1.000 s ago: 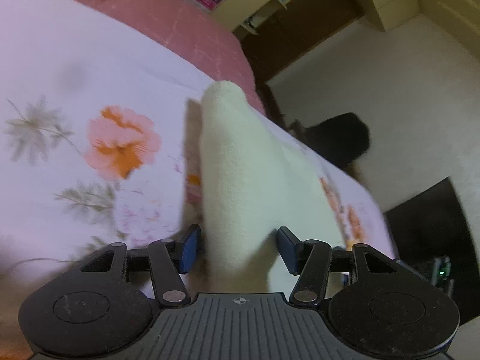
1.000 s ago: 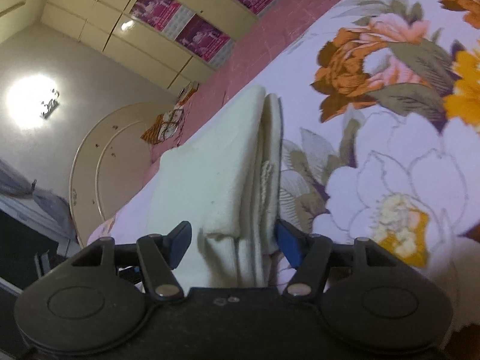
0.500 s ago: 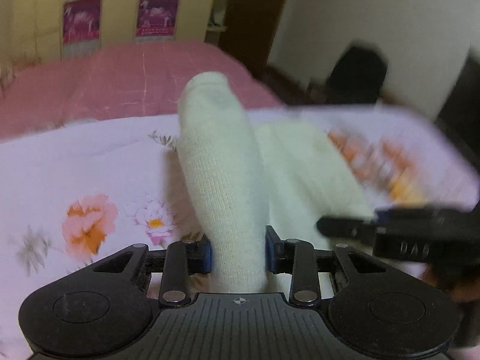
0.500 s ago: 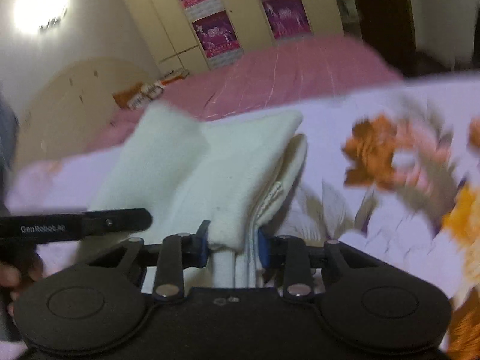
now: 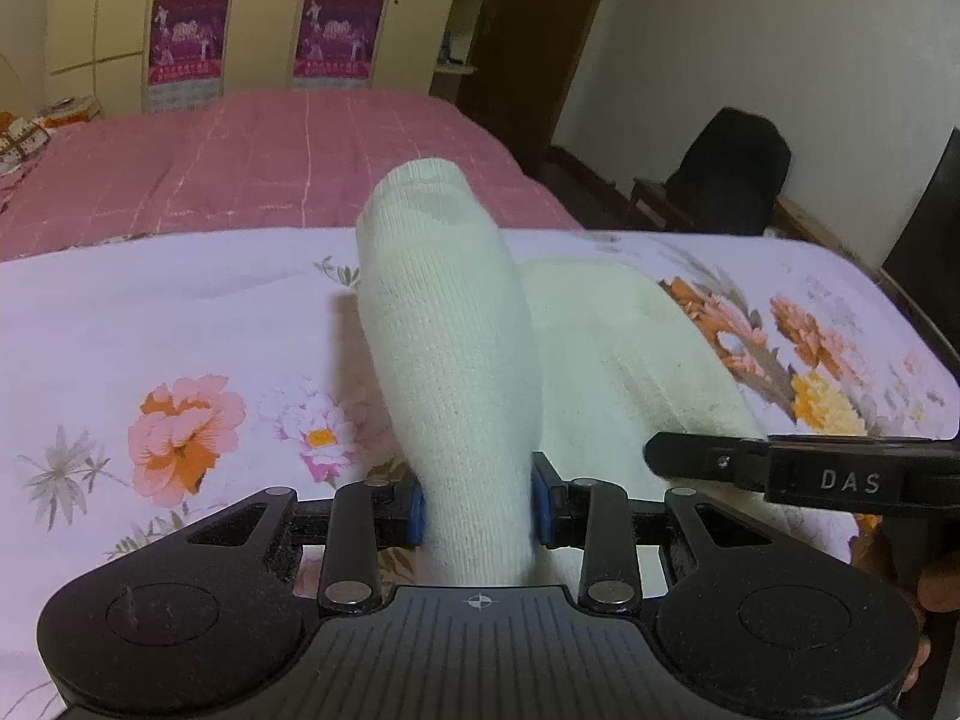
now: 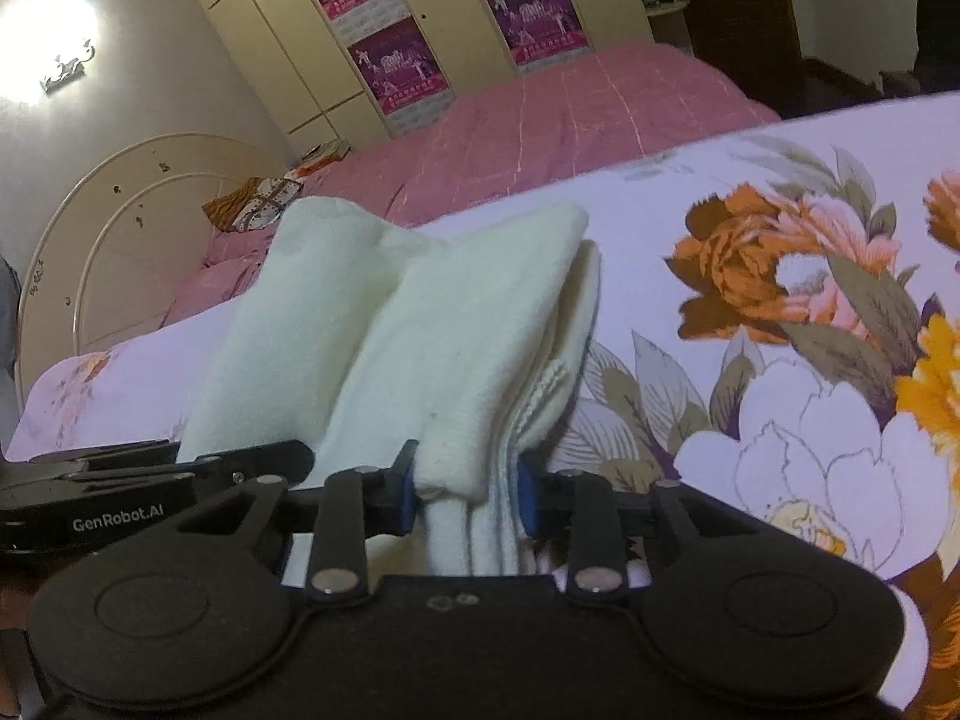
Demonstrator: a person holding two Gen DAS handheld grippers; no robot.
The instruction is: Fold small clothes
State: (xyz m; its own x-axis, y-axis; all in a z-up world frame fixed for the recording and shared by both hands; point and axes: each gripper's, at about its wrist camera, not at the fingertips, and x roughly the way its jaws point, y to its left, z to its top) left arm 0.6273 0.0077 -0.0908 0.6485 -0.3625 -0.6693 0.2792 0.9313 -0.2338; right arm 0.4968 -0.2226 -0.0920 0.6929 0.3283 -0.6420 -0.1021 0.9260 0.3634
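Note:
A cream-white knitted sock (image 5: 456, 372) lies on a floral bedsheet (image 5: 180, 324). My left gripper (image 5: 477, 507) is shut on one end of it, and that end rises in a rounded fold toward the camera. My right gripper (image 6: 462, 486) is shut on the other end, where several layers with a ribbed cuff (image 6: 543, 390) are bunched. The sock (image 6: 456, 324) spans between both grippers. The right gripper's body (image 5: 798, 471) shows in the left wrist view, and the left gripper's body (image 6: 120, 492) shows in the right wrist view, close by.
A pink quilt (image 5: 288, 156) covers the far part of the bed. Wardrobe doors with purple posters (image 5: 336, 18) stand behind. A dark chair (image 5: 726, 174) stands on the right by the wall. A round headboard (image 6: 138, 228) is at the left.
Both grippers have closed on the sock, which was between open jaws a second ago. Both views swung to level, and the grippers have come close side by side.

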